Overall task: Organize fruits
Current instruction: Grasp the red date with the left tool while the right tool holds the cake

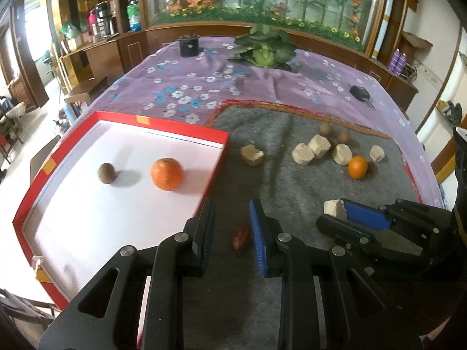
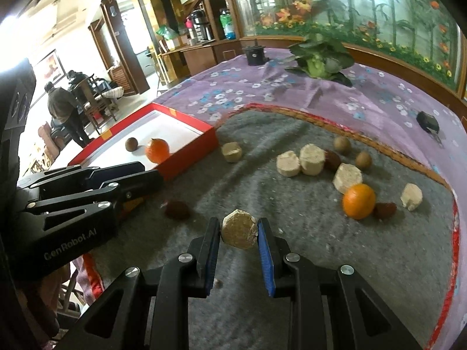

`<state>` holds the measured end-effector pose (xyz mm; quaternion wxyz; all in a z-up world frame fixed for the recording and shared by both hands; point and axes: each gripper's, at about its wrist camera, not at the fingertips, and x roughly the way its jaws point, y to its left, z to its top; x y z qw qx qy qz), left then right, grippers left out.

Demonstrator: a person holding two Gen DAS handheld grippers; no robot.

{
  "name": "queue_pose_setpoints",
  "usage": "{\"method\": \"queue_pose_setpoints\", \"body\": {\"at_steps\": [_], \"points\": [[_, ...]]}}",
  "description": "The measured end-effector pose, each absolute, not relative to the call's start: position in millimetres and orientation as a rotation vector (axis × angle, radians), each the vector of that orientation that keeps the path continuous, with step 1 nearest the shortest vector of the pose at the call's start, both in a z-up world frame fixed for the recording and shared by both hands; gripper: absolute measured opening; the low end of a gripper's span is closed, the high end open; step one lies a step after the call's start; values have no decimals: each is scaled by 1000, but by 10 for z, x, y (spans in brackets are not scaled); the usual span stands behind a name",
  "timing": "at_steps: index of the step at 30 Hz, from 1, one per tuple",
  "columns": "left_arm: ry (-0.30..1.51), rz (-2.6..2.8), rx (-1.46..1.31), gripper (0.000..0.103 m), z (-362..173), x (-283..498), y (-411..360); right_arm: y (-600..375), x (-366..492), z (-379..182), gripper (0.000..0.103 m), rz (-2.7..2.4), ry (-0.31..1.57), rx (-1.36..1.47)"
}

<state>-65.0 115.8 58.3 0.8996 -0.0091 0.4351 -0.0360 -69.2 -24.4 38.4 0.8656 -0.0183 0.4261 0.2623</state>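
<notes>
A red box (image 1: 163, 127) with a white floor holds an orange (image 1: 167, 173) and a small brown fruit (image 1: 106, 172). My left gripper (image 1: 232, 213) hovers at the box's near right corner, shut and empty. A dark red fruit (image 1: 241, 238) lies on the grey mat (image 1: 292, 198) below it. My right gripper (image 2: 238, 227) is shut on a beige block (image 2: 239, 229), lifted off the mat. Farther out on the mat lie another orange (image 2: 359, 200), several beige blocks (image 2: 312, 159), two brown fruits (image 2: 342, 145) and more red fruits (image 2: 385, 210).
The mat lies on a purple flowered cloth (image 1: 262, 84). At the table's far side stand a leafy green plant (image 1: 264, 48) and a black jar (image 1: 189, 45). A car key (image 1: 360, 93) lies at the right. A person (image 2: 62, 108) stands far off to the left.
</notes>
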Motion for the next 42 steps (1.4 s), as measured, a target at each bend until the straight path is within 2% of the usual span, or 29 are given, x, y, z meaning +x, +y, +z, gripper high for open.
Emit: {"method": "queue_pose_setpoints", "body": {"at_steps": [19,24,28,31,42], "points": [[917,86,-203,23,562,-717,2253,672,-550,689,25,721,836,-156],[911,-107,-175,23,648,-838,1989,414,-482,675,25,657,847,-140],[904,-305,-15,24,668,-985,1525,42,-479,608,25,587,869,-114],[902,-436,98,40,627,-1125,1198,-281,-535,554,25,538,880,-93],[1008,-560,283,41,285,-1211,535,-943,-728,418,25,458,901,11]]}}
